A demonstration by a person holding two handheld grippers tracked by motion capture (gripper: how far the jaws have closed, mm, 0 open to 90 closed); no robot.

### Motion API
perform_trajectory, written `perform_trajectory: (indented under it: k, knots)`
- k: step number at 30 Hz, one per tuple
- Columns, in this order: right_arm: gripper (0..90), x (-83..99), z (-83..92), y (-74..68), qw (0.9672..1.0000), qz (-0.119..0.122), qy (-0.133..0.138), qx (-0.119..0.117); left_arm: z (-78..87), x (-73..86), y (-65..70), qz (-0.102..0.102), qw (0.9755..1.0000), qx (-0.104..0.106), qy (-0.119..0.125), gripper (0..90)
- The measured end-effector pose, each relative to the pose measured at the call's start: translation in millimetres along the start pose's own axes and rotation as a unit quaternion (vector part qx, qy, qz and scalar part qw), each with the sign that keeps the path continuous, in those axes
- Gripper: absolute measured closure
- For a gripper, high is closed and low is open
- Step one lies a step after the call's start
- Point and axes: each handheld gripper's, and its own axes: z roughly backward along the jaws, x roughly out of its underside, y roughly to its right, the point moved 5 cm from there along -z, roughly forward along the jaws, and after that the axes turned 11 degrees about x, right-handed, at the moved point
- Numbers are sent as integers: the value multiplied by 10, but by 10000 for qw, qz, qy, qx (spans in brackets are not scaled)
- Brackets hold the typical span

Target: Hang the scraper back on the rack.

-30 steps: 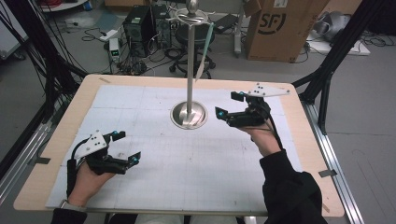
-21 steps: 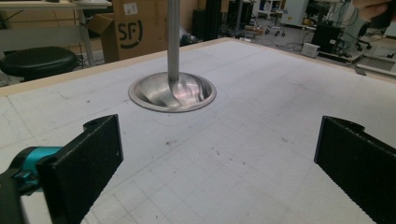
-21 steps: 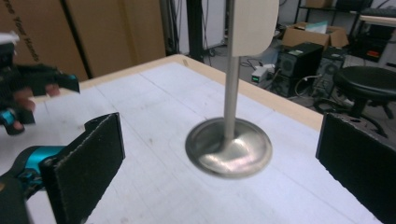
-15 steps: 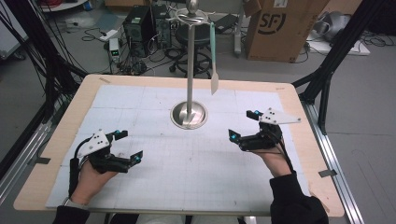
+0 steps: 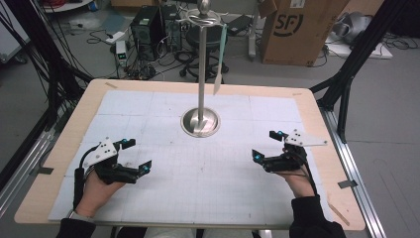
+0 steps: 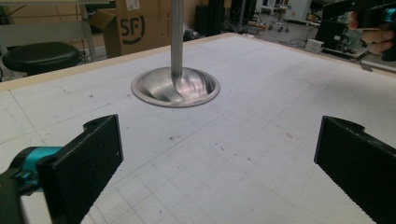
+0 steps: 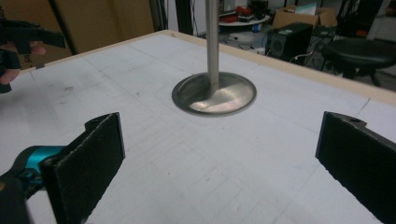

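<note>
A metal stand [image 5: 200, 122] rises from its round base at the middle of the table, with a hook ring near its top. From that ring hangs a pale, flat strip [image 5: 219, 67], clear of the table. My left gripper [image 5: 137, 154] rests open at the front left, with nothing between its jaws. My right gripper [image 5: 266, 145] rests open at the front right, also with nothing in it. In the left gripper view the open left gripper [image 6: 219, 154] points at the stand's base [image 6: 175, 87]. In the right gripper view the open right gripper [image 7: 219, 154] faces the same base [image 7: 214, 93].
A white gridded mat [image 5: 148, 109] covers the wooden table [image 5: 322, 129]. Beyond the far edge stand a cardboard box [image 5: 292, 29], a black stool [image 5: 198, 44], computers and cables. The other hand's gripper [image 6: 373, 18] appears at the top right of the left gripper view.
My right gripper has drawn back from beside the stand to the front right of the table. The left gripper has hardly moved.
</note>
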Motion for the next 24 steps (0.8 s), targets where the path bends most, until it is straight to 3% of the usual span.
perform_trajectory:
  k: [7,17,24]
  knots:
    - [4,222,59,94,9998,-154,-114,64,-9,30,-21,30,10000,-23,-88,17]
    - [4,368,279,258,9994,-314,38,163,-7,45,-31,50,9999,-72,-144,17]
    - [5,400,359,321,9986,-448,143,235,-2,50,-63,200,9998,-58,-80,17]
